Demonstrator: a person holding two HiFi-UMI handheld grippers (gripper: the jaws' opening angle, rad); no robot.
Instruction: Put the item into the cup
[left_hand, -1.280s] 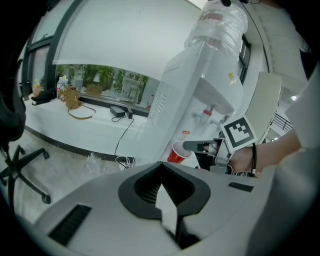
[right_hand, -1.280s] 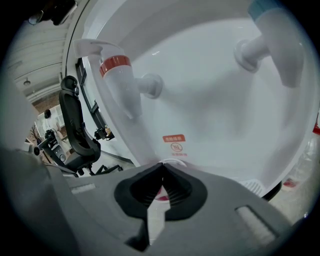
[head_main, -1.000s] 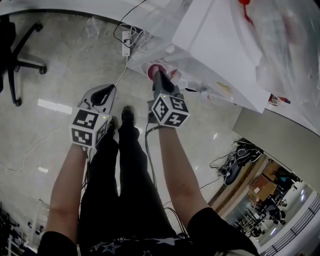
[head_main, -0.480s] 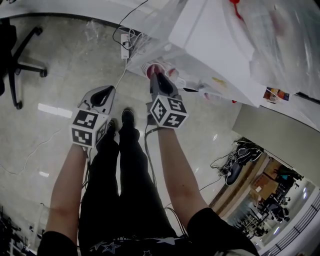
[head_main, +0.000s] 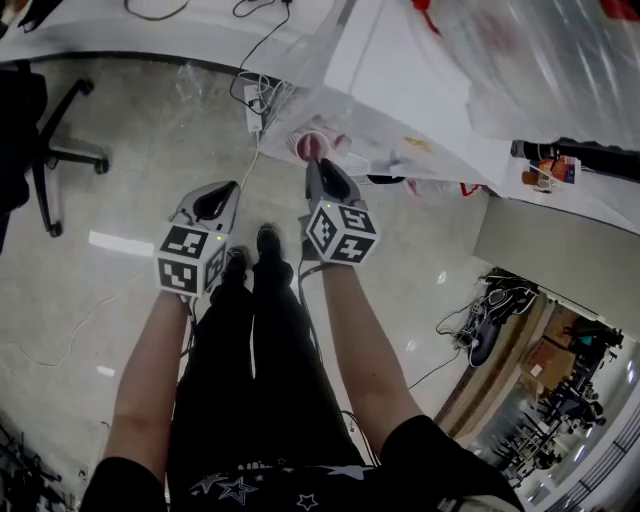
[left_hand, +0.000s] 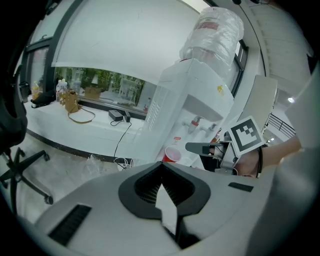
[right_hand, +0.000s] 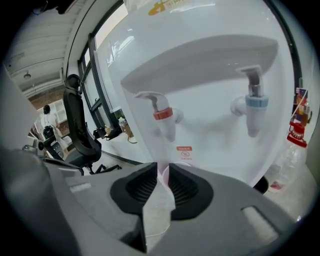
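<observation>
The right gripper (head_main: 315, 166) grips the red cup (left_hand: 172, 154) by its wall, holding it below the water dispenser (right_hand: 210, 65) and its red tap (right_hand: 163, 115), presumably for filling (left gripper (left_hand: 161, 169) clenched, empty)

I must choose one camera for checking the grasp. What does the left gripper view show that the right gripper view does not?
Only the left gripper view: the whole red cup from outside, the right gripper reaching it, and the water bottle on top. Only the right gripper view: the cup's thin wall pinched between that gripper's shut jaws. Both: the white dispenser and its red tap.
</observation>
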